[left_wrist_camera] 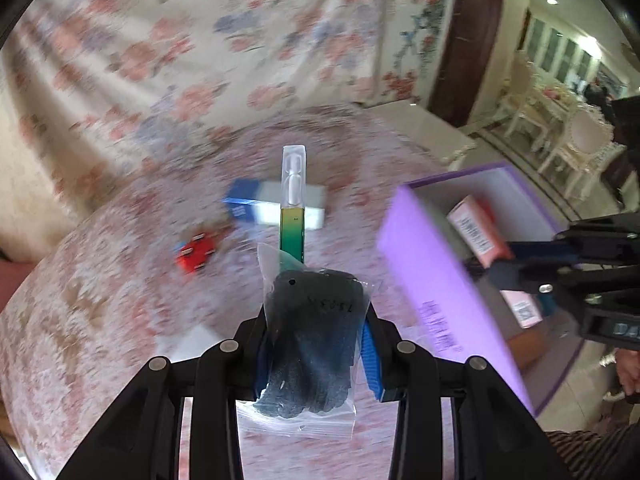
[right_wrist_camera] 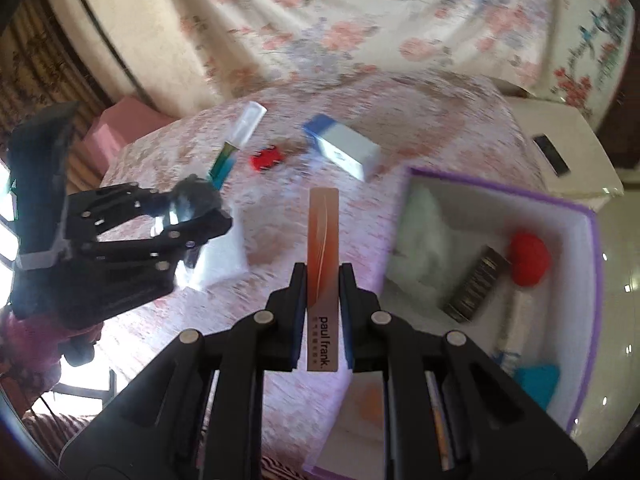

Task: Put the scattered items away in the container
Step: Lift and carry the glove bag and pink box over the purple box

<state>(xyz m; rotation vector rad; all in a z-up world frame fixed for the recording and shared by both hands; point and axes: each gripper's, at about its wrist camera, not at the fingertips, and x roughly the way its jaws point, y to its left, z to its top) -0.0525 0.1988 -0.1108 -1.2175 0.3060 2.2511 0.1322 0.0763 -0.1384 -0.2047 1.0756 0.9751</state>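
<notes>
My left gripper (left_wrist_camera: 314, 312) is shut on a clear plastic bag of black pieces (left_wrist_camera: 312, 344) together with a green-and-yellow tube with a clear cap (left_wrist_camera: 293, 204), held above the floral table. My right gripper (right_wrist_camera: 323, 280) is shut on a slim orange "paul frank" box (right_wrist_camera: 323, 264), just left of the purple container (right_wrist_camera: 592, 280). The container (left_wrist_camera: 420, 264) holds a red ball (right_wrist_camera: 528, 258), a dark box (right_wrist_camera: 478, 284) and other items. A blue-and-white box (right_wrist_camera: 344, 146) and a small red toy (right_wrist_camera: 267, 159) lie on the table.
The table has a pink floral cloth (right_wrist_camera: 420, 120). A floral bedspread (left_wrist_camera: 200, 40) hangs behind it. A white stand (right_wrist_camera: 560, 148) is beyond the container. A pink box (right_wrist_camera: 120, 128) sits at the table's far left. The left gripper also shows in the right wrist view (right_wrist_camera: 196, 200).
</notes>
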